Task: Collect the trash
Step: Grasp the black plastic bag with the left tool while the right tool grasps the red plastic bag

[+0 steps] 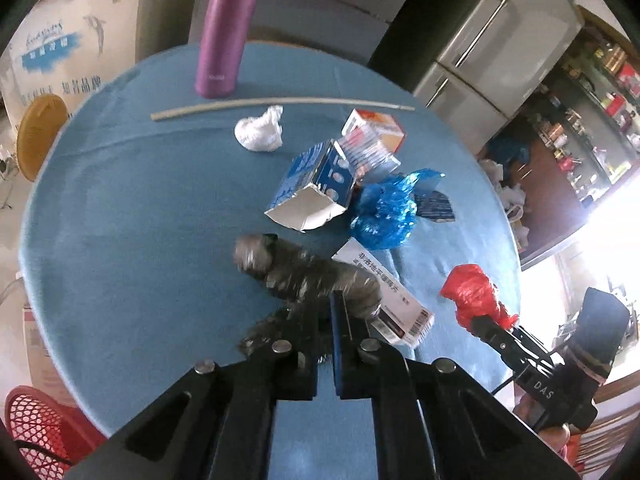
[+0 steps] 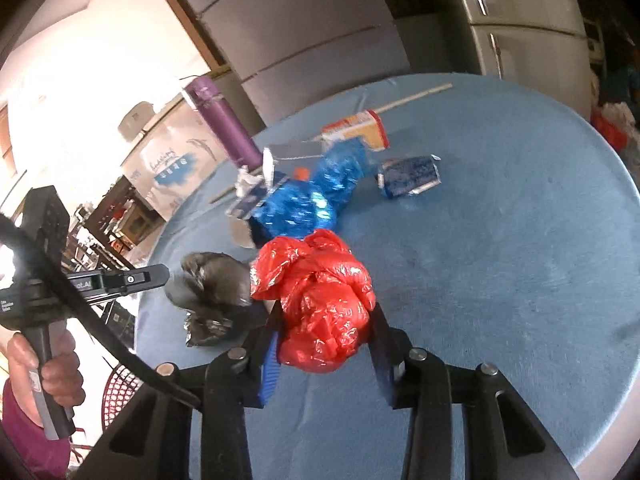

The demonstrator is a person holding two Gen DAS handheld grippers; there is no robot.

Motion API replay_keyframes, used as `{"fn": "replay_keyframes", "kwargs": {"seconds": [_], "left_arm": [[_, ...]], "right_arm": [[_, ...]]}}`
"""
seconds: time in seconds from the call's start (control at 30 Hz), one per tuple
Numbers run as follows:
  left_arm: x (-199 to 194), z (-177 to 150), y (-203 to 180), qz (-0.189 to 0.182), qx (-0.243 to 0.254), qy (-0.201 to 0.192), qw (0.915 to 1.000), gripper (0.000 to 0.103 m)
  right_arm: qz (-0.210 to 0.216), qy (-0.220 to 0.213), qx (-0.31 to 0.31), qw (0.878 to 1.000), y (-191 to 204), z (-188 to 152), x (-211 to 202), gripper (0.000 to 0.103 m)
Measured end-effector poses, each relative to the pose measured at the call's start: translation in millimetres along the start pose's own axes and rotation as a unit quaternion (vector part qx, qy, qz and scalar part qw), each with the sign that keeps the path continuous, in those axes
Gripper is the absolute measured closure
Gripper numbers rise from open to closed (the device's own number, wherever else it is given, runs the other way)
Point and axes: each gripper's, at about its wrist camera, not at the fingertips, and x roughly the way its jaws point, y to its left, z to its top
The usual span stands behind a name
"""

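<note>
Nearby, blue bag (image 2: 304, 204), torn cartons (image 1: 308, 188) (crowded), purple bottle (image 1: 224, 40) behind.

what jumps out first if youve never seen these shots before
The red bag stands out first, clamped between the right gripper's fingers near the table's near edge. Beside it, the left gripper is shut on a grey bag. Behind them, a shiny blue bag lies among boxes mid-table, and a purple bottle stands upright at the far edge.
</note>
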Motion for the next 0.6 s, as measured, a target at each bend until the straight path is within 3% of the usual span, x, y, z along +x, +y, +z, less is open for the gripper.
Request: {"fn": "replay_keyframes", "kwargs": {"seconds": [0.13,0.2,0.23,0.27,0.33,0.5,0.53,0.57,0.6], "left_arm": [[-10,-2,3,0.021,0.000,-0.014,0.9997,0.097],[-8,-3,3,0.032,-0.012,-0.013,0.9993,0.068],[-5,-1,3,0.037,-0.016,-0.015,0.9991,0.030],[-1,1,3,0.044,-0.020,-0.022,0.9986,0.013],[14,6,4,0.060,-0.039,-0.021,0.9972,0.013],[68,11,8,0.078,-0.057,0.037,0.9947,0.013],[74,9,9,0.074,-0.057,0.035,0.9950,0.019],[77,8,9,0.068,-0.058,0.035,0.9954,0.039],[79,6,11,0.042,-0.063,0.039,0.9964,0.048]], "right_arm": [[0.000,-0.005,-0.007,1.000,13,-6,-6,0.061],[0.002,-0.009,-0.009,1.000,16,-9,-9,0.061],[0.005,-0.010,-0.008,1.000,18,-11,-11,0.061],[0.008,-0.010,-0.008,1.000,19,-15,-14,0.061],[0.009,-0.010,-0.009,1.000,20,-18,-16,0.061],[0.008,-0.011,-0.009,1.000,19,-21,-18,0.061],[0.007,-0.012,-0.011,1.000,19,-21,-19,0.061],[0.006,-0.011,-0.013,1.000,19,-21,-20,0.061],[0.004,-0.011,-0.015,1.000,19,-21,-20,0.061]]}}
